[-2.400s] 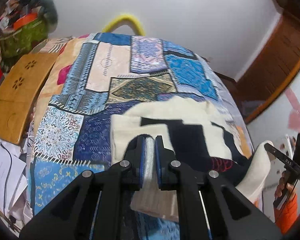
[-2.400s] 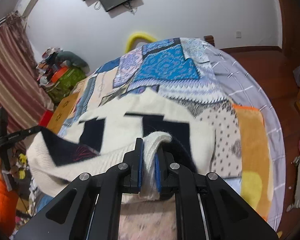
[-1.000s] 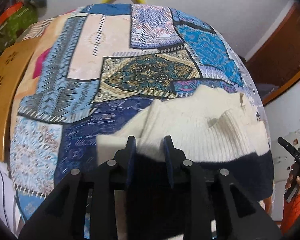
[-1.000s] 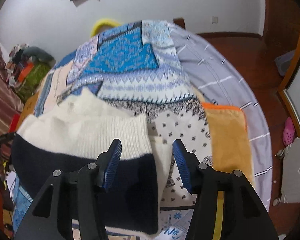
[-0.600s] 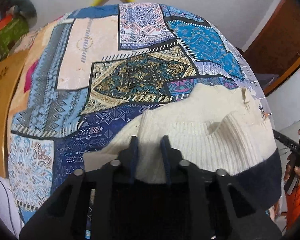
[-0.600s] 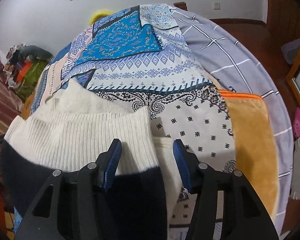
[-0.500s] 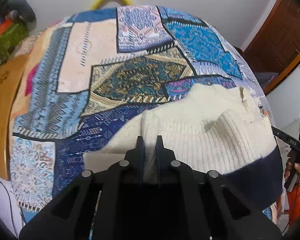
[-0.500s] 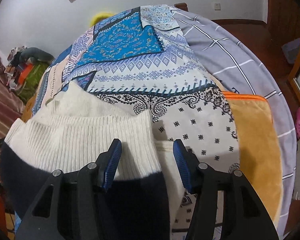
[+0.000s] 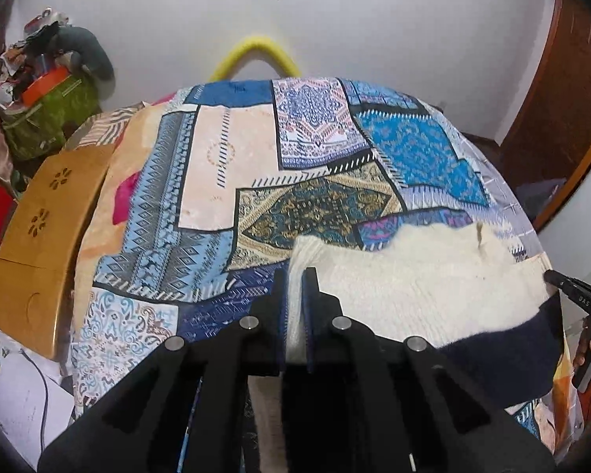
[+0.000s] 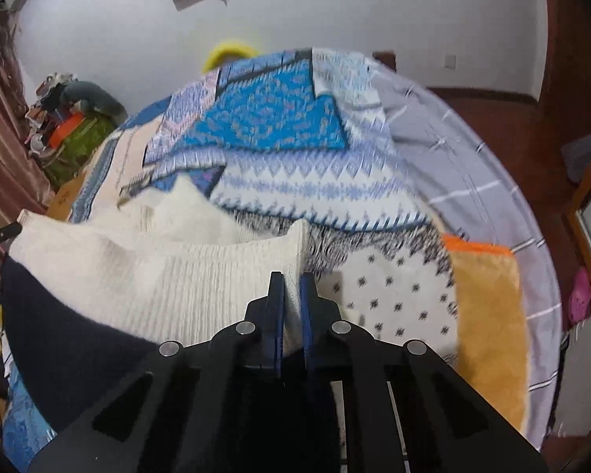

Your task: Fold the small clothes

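Both grippers are clamped on the sweater [image 9: 413, 287], one on each corner of the cream ribbed edge. Left gripper [image 9: 294, 276]: jaws pressed together, a thin fold of cream knit between the pads. Right gripper [image 10: 291, 280]: same, pinching the opposite corner. The sweater lies on the patchwork bedspread [image 9: 224, 181] at its near end, cream part toward the far side, navy band [image 9: 504, 358] closest to me and partly under the gripper bodies.

Risks from here, as I judge them:

- Shallow bite. Each pad pair holds only the corner's edge. Loose ribbed knit stretches and can creep out under load, and one corner dropping would skew the fold.
- Layer count. I can't tell if I've pinched one layer or the whole folded stack. With only the top layer, the lift peels the fold open.
- Uneven travel. If one hand leads, the edge goes diagonal and the crease lands crooked.
- Drag. Fuzzy knit on printed cotton grips, so a low carry may rumple the bedspread and bunch the sweater underneath.
- Blind spot. The navy part sits under the gripper bodies in both views, so a snag there wouldn't show.
- Right wrist view is motion-blurred, so corner alignment on that side is uncertain.
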Action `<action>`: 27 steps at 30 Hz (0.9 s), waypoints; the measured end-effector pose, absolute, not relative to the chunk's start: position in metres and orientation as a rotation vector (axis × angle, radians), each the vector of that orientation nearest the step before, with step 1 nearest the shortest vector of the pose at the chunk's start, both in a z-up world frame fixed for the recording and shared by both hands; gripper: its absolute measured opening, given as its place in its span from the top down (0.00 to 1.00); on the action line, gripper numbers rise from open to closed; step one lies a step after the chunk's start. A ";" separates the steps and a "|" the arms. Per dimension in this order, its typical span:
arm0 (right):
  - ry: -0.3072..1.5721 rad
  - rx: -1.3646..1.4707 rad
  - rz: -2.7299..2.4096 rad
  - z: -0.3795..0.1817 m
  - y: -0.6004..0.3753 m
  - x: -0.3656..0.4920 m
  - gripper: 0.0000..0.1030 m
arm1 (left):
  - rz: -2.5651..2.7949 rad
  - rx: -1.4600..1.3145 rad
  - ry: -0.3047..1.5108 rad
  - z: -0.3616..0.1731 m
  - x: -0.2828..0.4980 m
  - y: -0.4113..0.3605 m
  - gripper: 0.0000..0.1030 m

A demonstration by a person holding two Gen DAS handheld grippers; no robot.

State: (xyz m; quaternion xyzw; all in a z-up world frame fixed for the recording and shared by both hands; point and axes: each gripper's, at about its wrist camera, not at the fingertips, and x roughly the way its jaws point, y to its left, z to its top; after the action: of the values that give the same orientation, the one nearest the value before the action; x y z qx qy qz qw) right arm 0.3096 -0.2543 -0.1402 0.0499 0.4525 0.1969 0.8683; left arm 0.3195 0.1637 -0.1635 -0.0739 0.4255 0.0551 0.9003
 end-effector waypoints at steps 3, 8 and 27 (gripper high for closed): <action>0.918 0.124 0.393 -0.133 -0.259 0.315 0.93 | 0.110 -0.163 0.900 -0.167 0.327 0.168 0.94; 0.898 0.132 0.329 -0.134 -0.263 0.327 0.96 | 0.179 -0.115 0.909 -0.180 0.339 0.171 1.00; 1.008 0.071 0.402 -0.146 -0.254 0.309 0.88 | 0.103 -0.283 1.028 -0.205 0.320 0.192 0.88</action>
State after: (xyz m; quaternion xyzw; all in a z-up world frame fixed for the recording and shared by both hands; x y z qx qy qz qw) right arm 0.3094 -0.2537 -0.1463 0.0338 0.4796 0.1911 0.8557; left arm 0.3205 0.1918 -0.2046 -0.1346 0.4898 0.0490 0.8600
